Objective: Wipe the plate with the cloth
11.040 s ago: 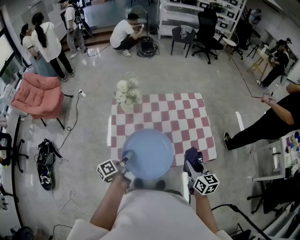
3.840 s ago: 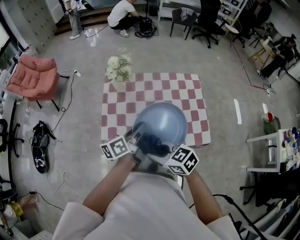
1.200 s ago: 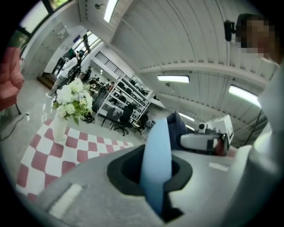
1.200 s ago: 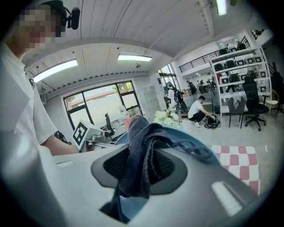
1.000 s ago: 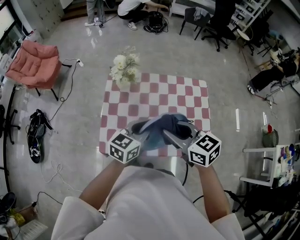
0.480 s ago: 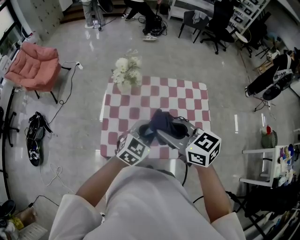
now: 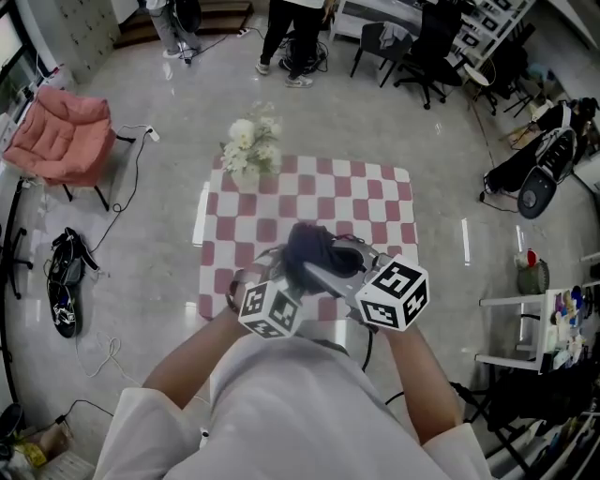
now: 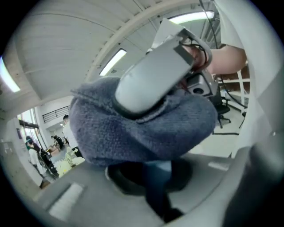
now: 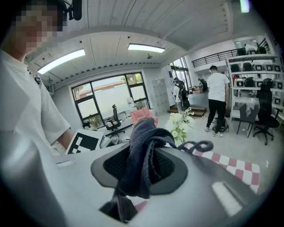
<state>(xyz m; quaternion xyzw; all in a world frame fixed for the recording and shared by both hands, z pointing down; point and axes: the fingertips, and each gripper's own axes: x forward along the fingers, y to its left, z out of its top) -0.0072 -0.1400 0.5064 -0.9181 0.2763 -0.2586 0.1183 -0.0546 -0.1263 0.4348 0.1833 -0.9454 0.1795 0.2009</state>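
Both grippers are held close together above the checkered table (image 7: 375,202). My right gripper (image 7: 317,266) is shut on a dark blue cloth (image 7: 309,248), which bunches out between its jaws in the right gripper view as cloth (image 9: 141,153). My left gripper (image 7: 261,281) is shut on the rim of the blue plate (image 8: 158,168), which shows only as a thin blue edge between its jaws. In the left gripper view the cloth (image 8: 133,133) fills the frame right above that edge, with the right gripper's grey body pressed on it. The head view hides most of the plate.
A vase of white flowers (image 7: 248,141) stands at the table's far left corner. A pink chair (image 7: 56,141) is off to the left, with bags on the floor. People stand at the back (image 7: 291,28), near black office chairs (image 7: 412,47).
The cloth and right gripper have slid left over the plate, and the plate now shows less of its face. People at the back have walked along.
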